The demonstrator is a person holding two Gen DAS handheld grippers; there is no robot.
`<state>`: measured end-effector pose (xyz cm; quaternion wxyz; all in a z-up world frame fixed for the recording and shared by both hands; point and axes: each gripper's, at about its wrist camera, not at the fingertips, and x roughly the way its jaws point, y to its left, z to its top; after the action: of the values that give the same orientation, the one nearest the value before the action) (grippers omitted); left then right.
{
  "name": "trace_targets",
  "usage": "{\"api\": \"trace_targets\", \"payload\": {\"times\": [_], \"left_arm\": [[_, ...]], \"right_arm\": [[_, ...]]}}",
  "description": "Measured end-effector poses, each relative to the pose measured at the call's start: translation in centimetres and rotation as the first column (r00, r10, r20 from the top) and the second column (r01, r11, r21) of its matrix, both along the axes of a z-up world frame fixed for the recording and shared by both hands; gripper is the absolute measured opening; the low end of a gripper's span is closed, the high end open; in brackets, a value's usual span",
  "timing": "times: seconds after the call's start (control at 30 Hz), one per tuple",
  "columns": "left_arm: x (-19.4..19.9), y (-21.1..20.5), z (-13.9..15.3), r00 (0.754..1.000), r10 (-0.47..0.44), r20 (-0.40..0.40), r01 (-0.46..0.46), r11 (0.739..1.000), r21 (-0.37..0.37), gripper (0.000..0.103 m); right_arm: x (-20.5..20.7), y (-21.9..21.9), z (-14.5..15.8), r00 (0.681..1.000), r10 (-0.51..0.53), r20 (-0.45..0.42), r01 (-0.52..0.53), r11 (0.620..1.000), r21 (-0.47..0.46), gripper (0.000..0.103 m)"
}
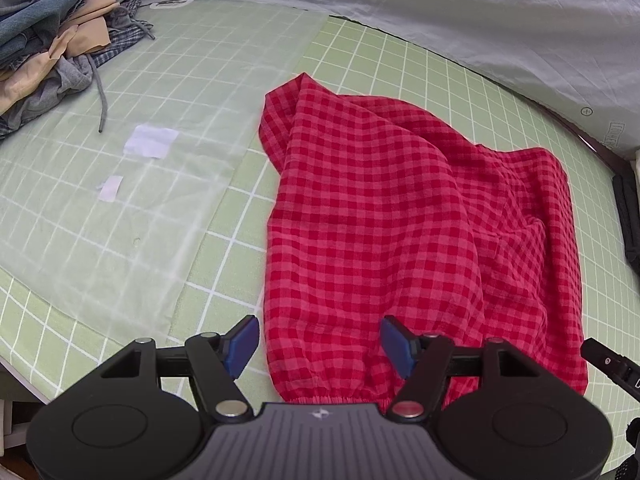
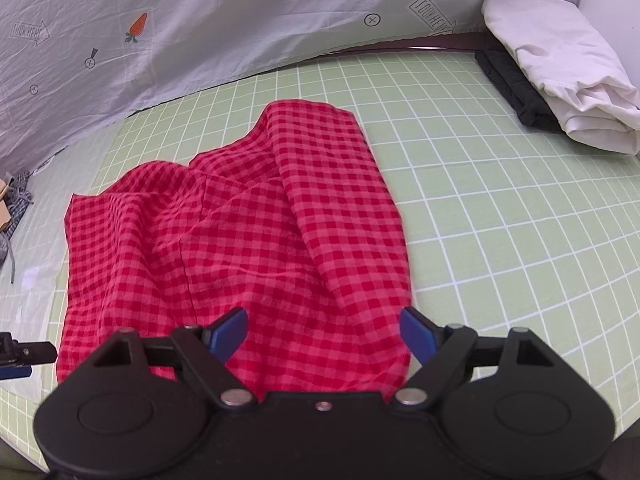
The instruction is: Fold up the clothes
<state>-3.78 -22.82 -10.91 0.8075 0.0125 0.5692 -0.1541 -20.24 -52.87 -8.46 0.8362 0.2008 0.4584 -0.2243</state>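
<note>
From the left wrist, a heap of unfolded clothes (image 1: pixel 48 40) sat far left on the green gridded mat (image 1: pixel 224 256). The crinkled red checked garment (image 1: pixel 400 216) lay spread flat, its gathered hem between the left tongs (image 1: pixel 318 344), which gaped wide, gripping nothing.

From the right wrist, folded white cloth (image 2: pixel 560 68) lay far right. The right tongs (image 2: pixel 324 332) were spread wide and empty over the garment's near edge.

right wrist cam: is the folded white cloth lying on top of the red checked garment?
No. The folded white cloth lies at the far right edge of the green grid mat, well apart from the red checked garment.
</note>
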Motion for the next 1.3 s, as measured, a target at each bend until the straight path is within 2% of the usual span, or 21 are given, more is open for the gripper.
{"api": "trace_targets", "payload": {"times": [0.17, 0.3, 0.43, 0.53, 0.7, 0.8, 0.87, 0.93, 1.03, 1.07, 1.1, 1.17, 1.23, 1.3], "left_arm": [[3.6, -0.7, -0.1, 0.999, 0.032, 0.01, -0.032, 0.999, 0.001, 0.068], [6.7, -1.6, -1.3, 0.998, 0.061, -0.006, -0.061, 0.998, 0.009, 0.068], [10.3, -2.7, -3.0, 0.995, 0.094, -0.033, -0.093, 0.995, 0.031, 0.068], [12.1, -3.4, -4.2, 0.993, 0.103, -0.054, -0.1, 0.994, 0.052, 0.068], [13.5, -4.3, -6.5, 0.99, 0.105, -0.098, -0.097, 0.992, 0.086, 0.068], [13.5, -4.5, -6.7, 0.992, 0.089, -0.086, -0.082, 0.993, 0.083, 0.073], [13.4, -4.9, -6.8, 0.995, 0.066, -0.075, -0.058, 0.993, 0.107, 0.073], [13.3, -5.2, -6.8, 0.996, 0.052, -0.071, -0.042, 0.991, 0.128, 0.073], [13.2, -5.5, -6.9, 0.997, 0.042, -0.067, -0.032, 0.989, 0.144, 0.074], [13.1, -5.6, -6.9, 0.997, 0.039, -0.065, -0.029, 0.989, 0.148, 0.074], [13.1, -5.6, -6.9, 0.997, 0.038, -0.063, -0.029, 0.988, 0.149, 0.075], [12.9, -5.5, -6.9, 0.997, 0.044, -0.056, -0.036, 0.989, 0.141, 0.076], [12.7, -5.2, -6.9, 0.998, 0.046, -0.047, -0.039, 0.99, 0.135, 0.077], [12.4, -4.9, -6.8, 0.998, 0.044, -0.037, -0.038, 0.99, 0.132, 0.077]], "right_arm": [[2.4, -2.7, -0.3, 0.998, -0.048, 0.031, 0.048, 0.999, -0.001, 0.083], [4.8, -5.7, -0.9, 0.995, -0.068, 0.066, 0.069, 0.998, -0.005, 0.074], [8.2, -9.3, -2.2, 0.993, -0.062, 0.101, 0.064, 0.998, -0.016, 0.073], [11.3, -11.9, -3.6, 0.996, -0.057, 0.07, 0.059, 0.998, -0.029, 0.072], [15.0, -14.5, -6.6, 0.998, -0.042, 0.035, 0.041, 0.998, 0.04, 0.071], [15.6, -15.4, -8.1, 0.998, -0.059, 0.035, 0.055, 0.994, 0.09, 0.071], [15.6, -15.5, -8.7, 0.998, -0.059, 0.034, 0.055, 0.994, 0.098, 0.069], [15.9, -15.3, -8.8, 0.999, -0.028, 0.031, 0.025, 0.996, 0.082, 0.063], [16.2, -14.8, -8.7, 1.0, 0.023, 0.011, -0.023, 0.998, 0.052, 0.049], [16.4, -14.7, -8.7, 0.999, 0.039, 0.004, -0.039, 0.998, 0.042, 0.039], [16.4, -14.6, -8.7, 0.999, 0.044, 0.001, -0.044, 0.998, 0.042, 0.023], [16.3, -14.5, -8.8, 0.999, 0.046, -0.004, -0.046, 0.998, 0.05, 0.002], [15.8, -14.5, -8.5, 0.999, 0.039, 0.015, -0.04, 0.998, 0.045, 0.0], [14.9, -14.7, -7.4, 0.999, 0.01, 0.051, -0.01, 1.0, -0.005, 0.0]]}}
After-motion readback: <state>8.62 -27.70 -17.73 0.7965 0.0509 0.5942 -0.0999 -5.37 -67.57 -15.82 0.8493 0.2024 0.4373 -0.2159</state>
